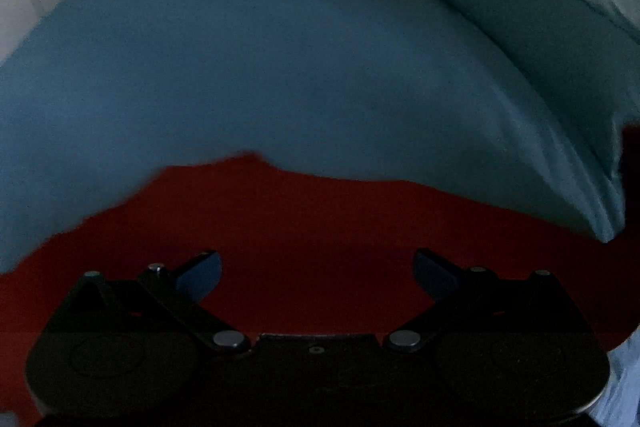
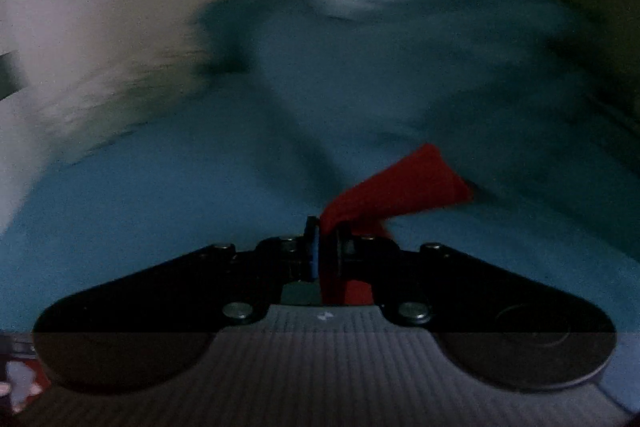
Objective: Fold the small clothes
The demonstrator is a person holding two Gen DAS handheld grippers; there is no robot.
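Red garment [image 2: 400,187] clamped in right gripper [image 2: 326,247], trailing upper right; left gripper [image 1: 318,273] jaws apart just above red cloth at lower frame.

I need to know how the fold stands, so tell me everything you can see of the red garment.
The red garment is plain, soft, matte fabric, with no print visible. In the left wrist view it lies spread over the blue sheet, below the open left tongs, which do not touch it. In the right wrist view the right tongs are shut on a bunched edge, a red flap sticking out past them.
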